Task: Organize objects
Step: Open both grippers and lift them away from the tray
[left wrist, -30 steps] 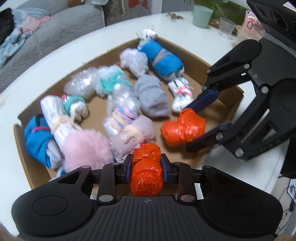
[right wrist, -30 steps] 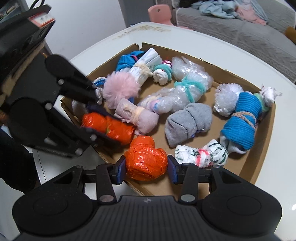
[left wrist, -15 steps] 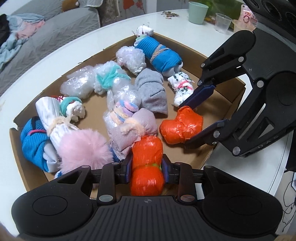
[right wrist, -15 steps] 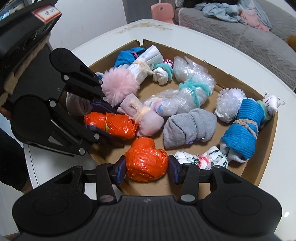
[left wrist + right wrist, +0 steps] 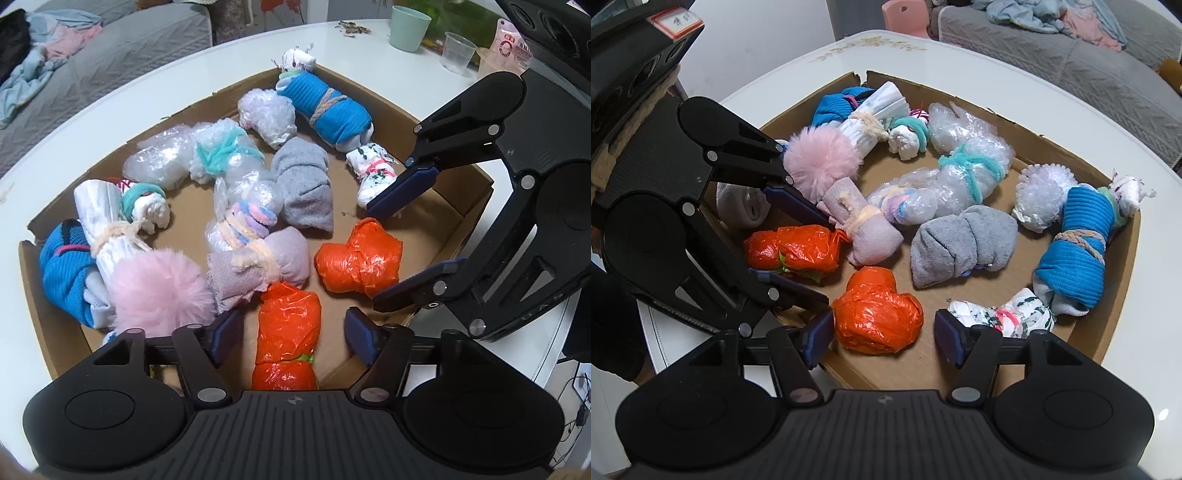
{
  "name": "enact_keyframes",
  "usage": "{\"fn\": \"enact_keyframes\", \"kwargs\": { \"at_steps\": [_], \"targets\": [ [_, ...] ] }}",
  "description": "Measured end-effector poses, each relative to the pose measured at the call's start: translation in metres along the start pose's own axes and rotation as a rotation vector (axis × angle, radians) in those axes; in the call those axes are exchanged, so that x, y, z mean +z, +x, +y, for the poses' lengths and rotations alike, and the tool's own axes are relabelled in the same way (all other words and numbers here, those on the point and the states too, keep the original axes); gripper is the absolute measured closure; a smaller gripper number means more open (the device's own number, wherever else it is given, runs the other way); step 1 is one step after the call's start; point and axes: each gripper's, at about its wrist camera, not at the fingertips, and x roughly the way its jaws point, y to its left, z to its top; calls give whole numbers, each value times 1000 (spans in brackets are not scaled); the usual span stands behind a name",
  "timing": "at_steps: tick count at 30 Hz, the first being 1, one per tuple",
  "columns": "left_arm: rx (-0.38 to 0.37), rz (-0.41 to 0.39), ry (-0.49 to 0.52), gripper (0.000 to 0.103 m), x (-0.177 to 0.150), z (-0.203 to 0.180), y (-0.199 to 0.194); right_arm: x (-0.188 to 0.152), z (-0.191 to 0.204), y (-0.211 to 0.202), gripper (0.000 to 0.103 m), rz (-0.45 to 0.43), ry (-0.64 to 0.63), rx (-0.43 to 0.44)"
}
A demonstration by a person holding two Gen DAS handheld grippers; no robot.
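A long orange plastic-wrapped bundle (image 5: 288, 332) lies on the floor of a shallow cardboard tray (image 5: 33, 266), at its near edge. My left gripper (image 5: 291, 338) straddles it; its jaws are opening and the pads stand clear of the bundle on both sides. A rounder orange bundle (image 5: 877, 314) rests near the tray's (image 5: 1123, 295) front rim. My right gripper (image 5: 882, 338) straddles this one with jaws opening; the left pad is close to the wrap and the right pad is clearly off it. Each gripper also shows in the other's view: the right gripper (image 5: 373, 256), the left gripper (image 5: 825, 260).
Several more bundles fill the tray: a pink pompom (image 5: 159, 291), a grey sock roll (image 5: 303, 184), a blue sock roll (image 5: 325, 107), bubble-wrap bundles (image 5: 221, 158). A mint cup (image 5: 410, 27) and a clear cup (image 5: 458, 55) stand on the white table. A grey sofa (image 5: 92, 55) lies beyond.
Both grippers were shut on their orange bundles; both jaws have now spread and let go. The bundles lie on the tray floor. Neither hand has shifted much.
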Motion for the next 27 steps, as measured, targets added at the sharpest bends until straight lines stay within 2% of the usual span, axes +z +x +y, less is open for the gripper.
{"fn": "enact_keyframes", "kwargs": {
  "at_steps": [3,6,8,10,11,13,15,18,23,27],
  "targets": [
    [16,-7,-4,19,3,1,-4,-1,0,-5,44,0,-1,2],
    [21,-13,-4,16,8,-1,-9,-1,0,-15,42,-3,-3,-1],
    [28,-12,-11,16,11,-3,-14,-4,-1,-23,30,-16,-3,-1],
    [33,-6,-28,15,12,-3,-19,-7,-2,-31,24,-29,2,-8],
    [30,-1,-45,15,13,-2,-21,-8,-3,-34,24,-35,9,-17],
    [20,10,-84,5,13,1,-27,-10,-6,-39,24,-45,30,-28],
    [25,14,-110,4,14,0,-34,-11,-10,-44,23,-54,56,-41],
    [73,13,-137,1,14,-5,-46,-11,-13,-51,17,-79,77,-65],
    [136,6,-244,1,12,-11,-69,-13,-16,-65,10,-133,145,-77],
    [202,-53,-305,1,12,-12,-85,-15,-9,-71,7,-155,158,-122]
  ]
}}
